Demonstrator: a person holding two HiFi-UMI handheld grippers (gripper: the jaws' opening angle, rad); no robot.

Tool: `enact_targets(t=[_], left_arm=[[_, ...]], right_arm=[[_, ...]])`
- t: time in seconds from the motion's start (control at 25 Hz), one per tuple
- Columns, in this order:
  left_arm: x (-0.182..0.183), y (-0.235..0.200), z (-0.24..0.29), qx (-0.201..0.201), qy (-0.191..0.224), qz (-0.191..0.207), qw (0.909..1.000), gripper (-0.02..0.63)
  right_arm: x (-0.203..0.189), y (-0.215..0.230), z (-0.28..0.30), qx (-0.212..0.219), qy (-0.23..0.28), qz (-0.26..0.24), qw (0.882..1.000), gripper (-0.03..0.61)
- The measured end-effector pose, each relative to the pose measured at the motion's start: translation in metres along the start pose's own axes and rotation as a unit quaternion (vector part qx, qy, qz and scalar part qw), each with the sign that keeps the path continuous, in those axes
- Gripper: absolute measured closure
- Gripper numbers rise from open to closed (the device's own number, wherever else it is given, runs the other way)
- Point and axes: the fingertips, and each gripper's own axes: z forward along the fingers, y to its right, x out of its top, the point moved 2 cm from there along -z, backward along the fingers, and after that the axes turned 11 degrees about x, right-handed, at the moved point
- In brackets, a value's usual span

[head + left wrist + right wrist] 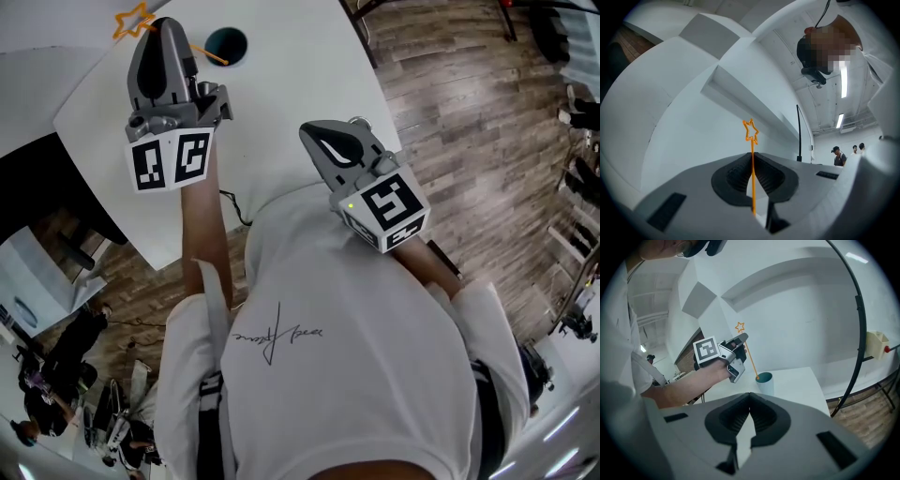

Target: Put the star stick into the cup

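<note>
Nearest the head camera was the person's white shirt (347, 375), with both forearms reaching out past it. Beyond them the left tongs (168, 28) were held over the white bench (309, 66), gripping the stick (211, 54). Its orange star stuck out to the upper left, and its plain end slanted down toward the teal cup (226, 43). That end lay at the cup's near rim, and from above it could not be told whether it was inside. The right tongs (319, 141) hung well apart from the cup, closer to the body. In the left gripper view the pads were pressed together on the stick's shaft (752, 183). The star stood upright above them against wall and ceiling, and no cup showed there. In the right gripper view that gripper's jaws met with nothing between them. Past them the left tongs (742, 339) held the stick (750, 359) at a slant, with its lower tip at the mouth of the cup (765, 383), seemingly just within the rim. The cup stood upright on the bench. By my reading, the pick-up and the carry were done and the aim was nearly made. What remained was to sink the tip further into the cup and let go so that the stick leaned inside. The right tongs seemed to have no part in it.
</note>
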Motion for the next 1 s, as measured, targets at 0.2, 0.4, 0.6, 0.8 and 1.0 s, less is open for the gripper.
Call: enact_targets(t=[0.2, 0.4, 0.6, 0.8, 1.0], left_arm=[[-0.007, -0.008, 0.004, 0.005, -0.003, 0.002, 1.0, 0.592], [-0.016, -0.011, 0.006, 0.008, -0.007, 0.0, 0.9999, 0.592], [-0.024, -0.016, 0.01, 0.011, -0.013, -0.001, 0.9999, 0.592], [-0.038, -0.02, 0.015, 0.014, -0.025, -0.002, 0.9996, 0.592], [-0.047, -0.024, 0.019, 0.016, -0.033, 0.0, 0.9993, 0.592]], right_arm=[[-0.003, 0.001, 0.001, 0.0, -0.008, 0.003, 1.0, 0.571], [-0.007, 0.003, 0.0, -0.006, -0.018, -0.003, 1.0, 0.571], [-0.008, 0.007, 0.003, -0.006, -0.027, -0.004, 1.0, 0.571], [-0.01, 0.016, 0.005, -0.009, -0.035, 0.003, 0.999, 0.571], [-0.011, 0.022, 0.008, -0.01, -0.039, 0.008, 0.999, 0.571]])
